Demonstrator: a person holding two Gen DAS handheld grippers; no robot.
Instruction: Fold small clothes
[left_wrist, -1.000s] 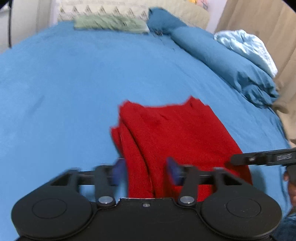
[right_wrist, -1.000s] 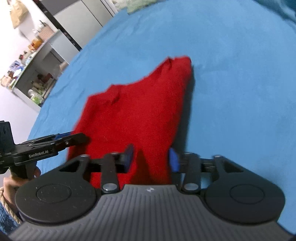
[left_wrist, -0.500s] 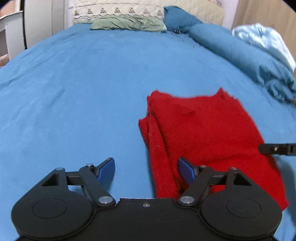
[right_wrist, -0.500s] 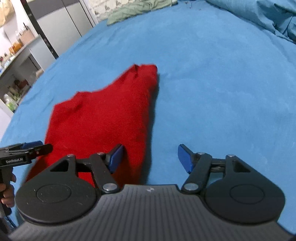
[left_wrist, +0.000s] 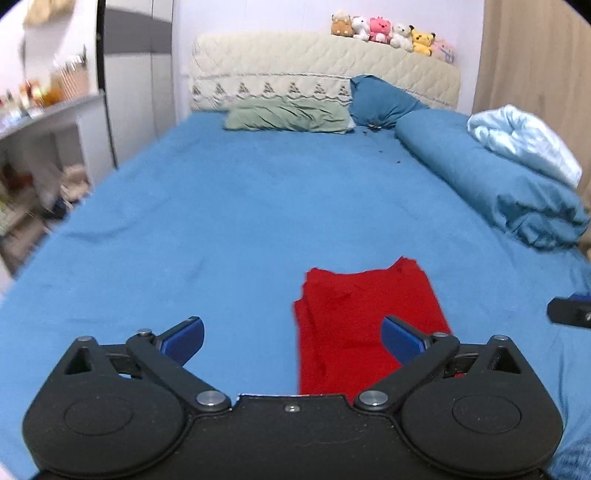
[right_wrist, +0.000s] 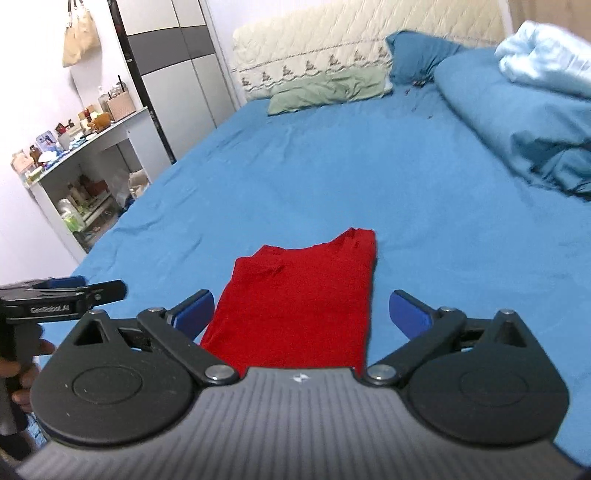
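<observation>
A red knitted garment (left_wrist: 365, 317) lies folded into a narrow rectangle on the blue bed sheet (left_wrist: 221, 229); it also shows in the right wrist view (right_wrist: 299, 299). My left gripper (left_wrist: 293, 338) is open and empty, raised above the garment's near left edge. My right gripper (right_wrist: 301, 308) is open and empty, raised above the garment's near end. The left gripper also shows at the left edge of the right wrist view (right_wrist: 70, 293). The tip of the right gripper shows at the right edge of the left wrist view (left_wrist: 569, 310).
A rolled blue duvet (left_wrist: 491, 181) with a pale blue blanket (left_wrist: 524, 144) lies along the bed's right side. A green pillow (left_wrist: 288, 118) and a blue pillow (left_wrist: 380, 101) lie by the headboard (left_wrist: 325, 70). Cluttered shelves (right_wrist: 77, 177) stand left of the bed.
Both grippers opened, let go of the red garment, and drew back and up from it. The garment now lies flat and folded on the sheet.
</observation>
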